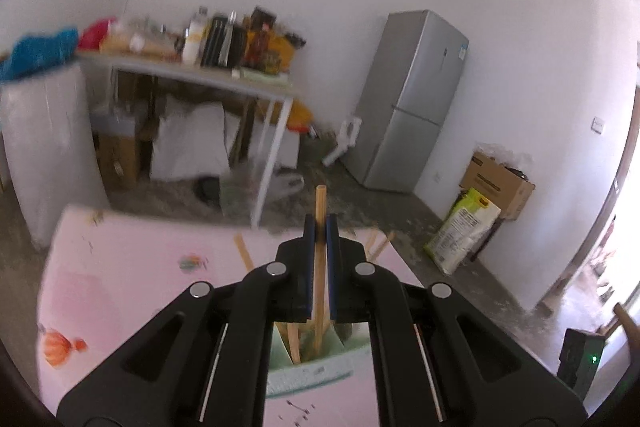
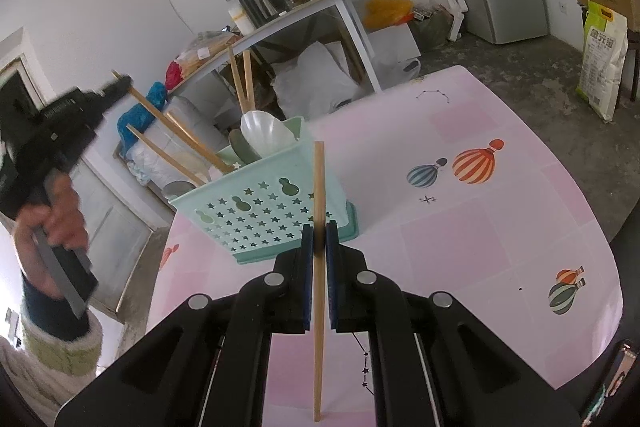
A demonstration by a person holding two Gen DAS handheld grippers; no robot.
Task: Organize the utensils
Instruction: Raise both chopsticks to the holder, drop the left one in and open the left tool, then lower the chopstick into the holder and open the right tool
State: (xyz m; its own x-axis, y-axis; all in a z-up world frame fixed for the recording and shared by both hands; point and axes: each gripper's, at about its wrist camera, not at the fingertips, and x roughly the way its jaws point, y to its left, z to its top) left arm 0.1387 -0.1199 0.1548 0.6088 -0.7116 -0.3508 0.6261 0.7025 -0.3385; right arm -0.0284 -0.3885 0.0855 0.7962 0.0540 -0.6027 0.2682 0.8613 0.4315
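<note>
My left gripper (image 1: 320, 227) is shut on a wooden chopstick (image 1: 320, 267) whose lower end reaches into the mint-green basket (image 1: 308, 371) right beneath it. The right wrist view shows this gripper (image 2: 120, 85) at the left, in a person's hand (image 2: 60, 223), with its chopstick (image 2: 172, 127) slanting down into the basket (image 2: 256, 203). The basket's front wall has star-shaped holes; inside are a white spoon (image 2: 264, 131), a green spoon and several chopsticks. My right gripper (image 2: 319, 231) is shut on another chopstick (image 2: 319, 179), upright over the table just in front of the basket.
The pink table (image 2: 460, 227) has balloon prints, and its far edge drops to a concrete floor. Beyond stand a cluttered side table (image 2: 304, 11), a grey fridge (image 1: 412, 99), a cardboard box (image 1: 496, 183) and a rice bag (image 2: 604, 67).
</note>
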